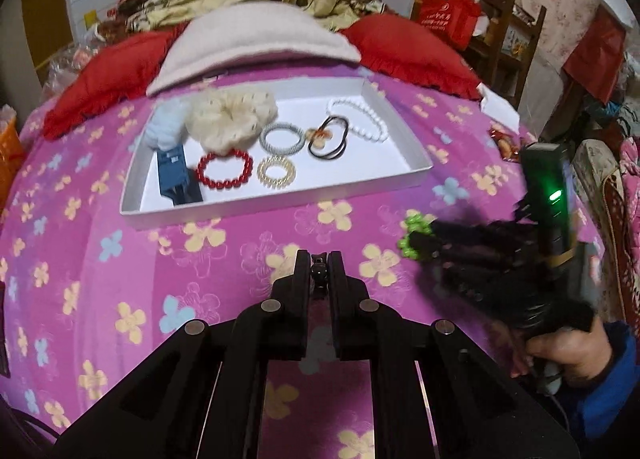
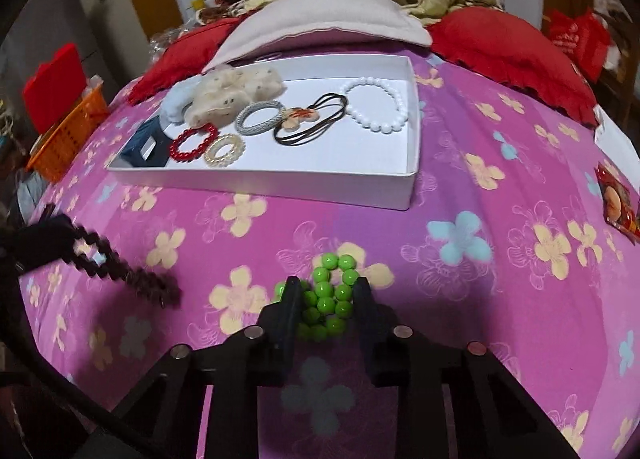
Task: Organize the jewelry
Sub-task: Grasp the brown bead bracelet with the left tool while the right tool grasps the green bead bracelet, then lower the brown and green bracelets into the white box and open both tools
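Observation:
A white tray (image 1: 224, 205) lies on the pink flowered bedspread and holds a white bead bracelet (image 1: 358, 119), black hair ties (image 1: 329, 138), a red bead bracelet (image 1: 225, 170), a silver ring (image 1: 280, 137), a gold coil tie (image 1: 277, 172), cream and blue scrunchies and a blue clip (image 1: 173, 173). My left gripper (image 1: 319, 263) is shut on a small dark bead piece (image 1: 319, 273) above the bedspread, in front of the tray. My right gripper (image 2: 326, 291) is closed around a green bead bracelet (image 2: 328, 299) just over the bedspread; it also shows in the left wrist view (image 1: 414, 237).
Red pillows (image 1: 408, 47) and a pale pink cushion (image 1: 256, 39) lie behind the tray. An orange basket (image 2: 68, 135) stands at the bed's left edge. A snack packet (image 2: 618, 199) lies at the right. Cluttered furniture stands beyond the bed on the right.

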Motion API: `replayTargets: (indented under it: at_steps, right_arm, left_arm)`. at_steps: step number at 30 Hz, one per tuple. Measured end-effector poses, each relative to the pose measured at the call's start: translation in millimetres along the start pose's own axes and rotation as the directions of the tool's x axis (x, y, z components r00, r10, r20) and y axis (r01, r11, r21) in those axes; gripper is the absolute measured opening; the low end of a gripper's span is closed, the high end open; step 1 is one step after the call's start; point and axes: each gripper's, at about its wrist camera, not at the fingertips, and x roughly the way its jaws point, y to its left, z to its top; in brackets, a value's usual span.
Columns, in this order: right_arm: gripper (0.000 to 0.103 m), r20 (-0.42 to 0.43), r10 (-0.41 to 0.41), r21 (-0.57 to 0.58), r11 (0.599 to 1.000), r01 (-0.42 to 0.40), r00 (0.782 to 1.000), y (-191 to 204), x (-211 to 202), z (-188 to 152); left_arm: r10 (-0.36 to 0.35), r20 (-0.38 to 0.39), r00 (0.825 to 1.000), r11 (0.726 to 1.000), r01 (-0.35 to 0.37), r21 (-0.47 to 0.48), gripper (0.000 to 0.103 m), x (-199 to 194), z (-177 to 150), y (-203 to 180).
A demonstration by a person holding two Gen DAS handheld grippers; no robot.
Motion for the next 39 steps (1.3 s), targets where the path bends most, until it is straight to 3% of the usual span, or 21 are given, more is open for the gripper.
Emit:
replayTargets:
  at_steps: [3,5,9,13,14,15,16,17,20,21,24,27,29,39]
  right_arm:
    - [0.008,0.032,0.072,0.02,0.997,-0.073,0.997,-3,-9,0]
    - [0.008,0.063,0.109,0.046,0.993,-0.112,0.992,-7,-17,0]
    - [0.008,0.096,0.128,0.088,0.987,-0.137,0.987,-17,-25,3]
    - [0.009,0.066,0.132,0.094,0.986,-0.138,0.989,-18,-20,3]
    - [0.01,0.057,0.13,0.09,0.987,-0.135,0.99,-18,-19,2]
    - [0.02,0.045,0.118,0.074,0.99,-0.121,0.992,-15,-16,1]
    - [0.039,0.039,0.112,0.064,0.991,-0.114,0.993,-14,-14,0]
    - [0.046,0.036,0.106,0.053,0.993,-0.108,0.994,-11,-13,0]
    - [0.048,0.023,0.088,0.0,0.996,-0.088,0.996,1,-5,-2]
    - [0.046,0.008,0.082,-0.021,0.996,-0.082,0.997,5,-1,-3]
    - [0.019,0.019,0.066,-0.063,0.996,-0.065,0.998,14,3,-3]
    - [0.016,0.024,0.109,-0.006,0.994,-0.109,0.994,6,3,-1]
    - [0.006,0.037,0.127,0.017,0.992,-0.127,0.991,3,0,1]
    - [0.006,0.117,0.213,0.116,0.967,-0.226,0.97,-11,-14,12]
  left_arm:
    - [-0.005,0.03,1.0,1.0,0.005,0.01,0.007,-15,2,-5]
    - [-0.012,0.047,0.999,1.0,0.011,0.01,0.007,-23,5,-7]
    - [-0.001,0.074,0.997,1.0,-0.001,0.02,0.007,-33,9,-11]
    - [0.011,0.076,0.997,1.0,-0.012,0.016,0.007,-34,9,-10]
    - [0.008,0.074,0.997,1.0,-0.009,0.013,0.007,-33,9,-10]
    - [0.007,0.073,0.997,1.0,-0.008,0.013,0.007,-33,8,-10]
    - [0.008,0.073,0.997,1.0,-0.009,0.013,0.007,-32,8,-10]
    - [0.01,0.073,0.997,1.0,-0.011,0.015,0.007,-32,7,-10]
    - [0.011,0.067,0.998,1.0,-0.013,0.024,0.007,-30,6,-11]
    - [0.012,0.064,0.998,1.0,-0.013,0.026,0.007,-29,5,-11]
    - [0.007,0.057,0.998,1.0,-0.009,0.027,0.007,-26,3,-11]
    - [0.005,0.06,0.998,1.0,-0.007,0.02,0.007,-25,2,-8]
    - [0.003,0.062,0.998,1.0,-0.004,0.014,0.007,-25,3,-6]
    - [-0.007,0.066,0.998,1.0,0.009,-0.025,0.007,-23,7,15]
